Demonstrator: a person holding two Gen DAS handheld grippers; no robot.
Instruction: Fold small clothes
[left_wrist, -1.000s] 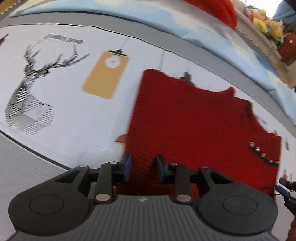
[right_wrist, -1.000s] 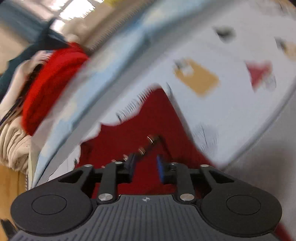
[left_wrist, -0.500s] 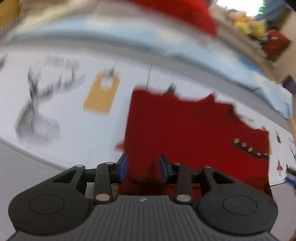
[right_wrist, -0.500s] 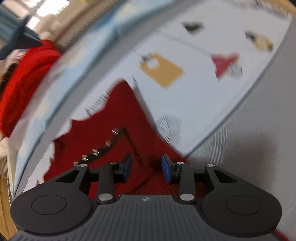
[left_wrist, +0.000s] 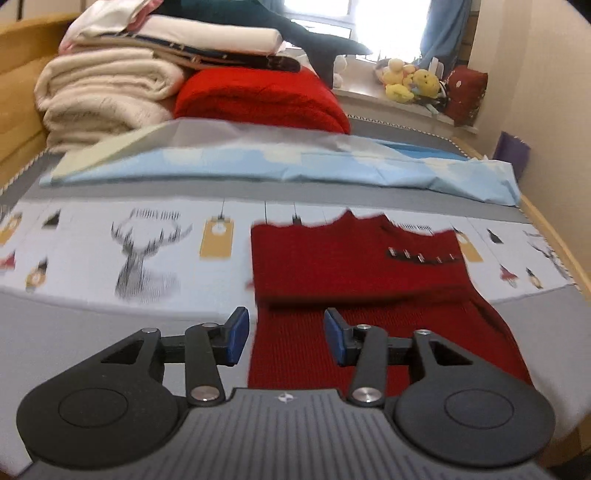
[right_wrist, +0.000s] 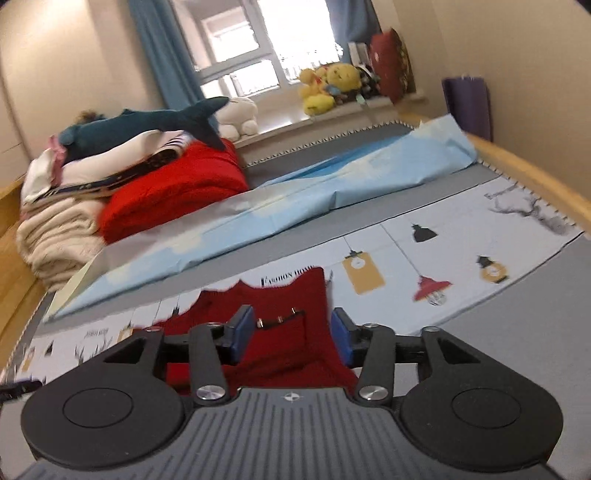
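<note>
On the printed bed sheet (left_wrist: 92, 236), the small red knit garment (left_wrist: 354, 258) lies partly folded — its far part doubled over the near part, leaving a thick fold edge running across, with a row of small metal snaps (left_wrist: 421, 256) showing near one shoulder. Both tools stand with their jaws spread wide and grip nothing: the left gripper (left_wrist: 284, 332) hangs just short of the fold edge over the garment's near left side, the right gripper (right_wrist: 291, 334) over the snap side.

Several things could spoil the fold from here. A jaw that closes on only the top layer would peel the fold open instead of carrying both layers. Closing too deep could pinch the sheet beneath and drag it along with the knit. Uneven lifting by the two tools would skew the edge — the near part already flares out to the right, so the layers may not line up. Snaps could also catch a blue pad.
</note>
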